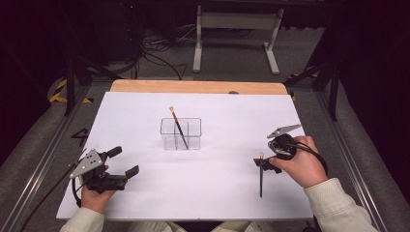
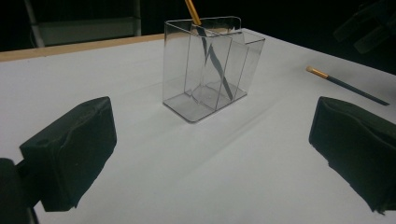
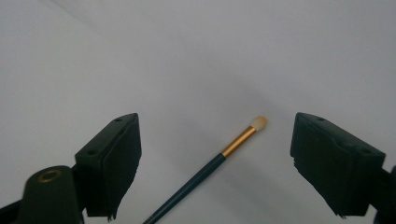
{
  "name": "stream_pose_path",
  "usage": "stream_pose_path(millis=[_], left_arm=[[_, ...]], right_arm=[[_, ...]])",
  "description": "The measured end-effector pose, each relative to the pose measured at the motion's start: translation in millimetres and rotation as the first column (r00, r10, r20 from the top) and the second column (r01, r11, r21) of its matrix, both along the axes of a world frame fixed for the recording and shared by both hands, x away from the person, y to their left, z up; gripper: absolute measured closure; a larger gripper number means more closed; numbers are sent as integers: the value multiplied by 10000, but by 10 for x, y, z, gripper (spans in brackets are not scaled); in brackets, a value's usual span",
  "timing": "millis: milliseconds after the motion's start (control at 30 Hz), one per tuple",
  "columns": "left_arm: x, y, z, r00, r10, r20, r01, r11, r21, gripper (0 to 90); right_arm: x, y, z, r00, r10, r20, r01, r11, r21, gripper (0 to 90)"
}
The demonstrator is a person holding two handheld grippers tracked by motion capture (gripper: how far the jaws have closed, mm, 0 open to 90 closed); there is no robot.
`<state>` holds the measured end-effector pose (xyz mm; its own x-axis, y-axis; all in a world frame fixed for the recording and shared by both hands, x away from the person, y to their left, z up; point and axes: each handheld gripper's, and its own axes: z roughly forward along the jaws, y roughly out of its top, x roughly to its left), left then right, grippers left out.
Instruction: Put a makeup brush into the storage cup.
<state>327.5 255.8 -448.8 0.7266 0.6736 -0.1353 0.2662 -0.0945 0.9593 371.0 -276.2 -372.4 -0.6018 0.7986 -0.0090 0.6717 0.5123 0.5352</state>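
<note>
Right gripper (image 3: 215,163) hangs jaws-down over the loose brush (image 1: 261,175) on the white table sheet (image 1: 145,121), jaws spread wide, nothing pinched; in the right gripper view the brush's pale tip and gold ferrule lie between the two black jaws without touching either. Left gripper (image 1: 126,162) rests at the near left of the sheet, jaws likewise spread and empty, aimed toward the clear organiser (image 1: 181,134). Organiser stands mid-sheet, well apart from both grippers; a second brush (image 1: 178,126) leans in it, tip up, in what the left gripper view suggests is the rear section, though the clear walls make that hard to settle. Judged step: closing on the loose brush for a lift toward the organiser. Risks: the handle is thin, round and flat on the sheet, so jaws closing too high would miss it, and uneven contact could roll it sideways; a pinch near the ferrule end leaves the long handle hanging, likely to swing or slip; on delivery, a tilted brush could knock the light organiser or the leaning brush. No brand, label or writing legible on brushes, organiser or grippers.
</note>
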Motion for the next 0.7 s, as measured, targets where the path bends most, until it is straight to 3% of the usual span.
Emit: stream_pose_path(millis=[700], left_arm=[[-3,3,2,10000,48,29,-48,10000,-43,16]], right_arm=[[90,22,-164,9966,-50,-819,4,9985,-553,178]])
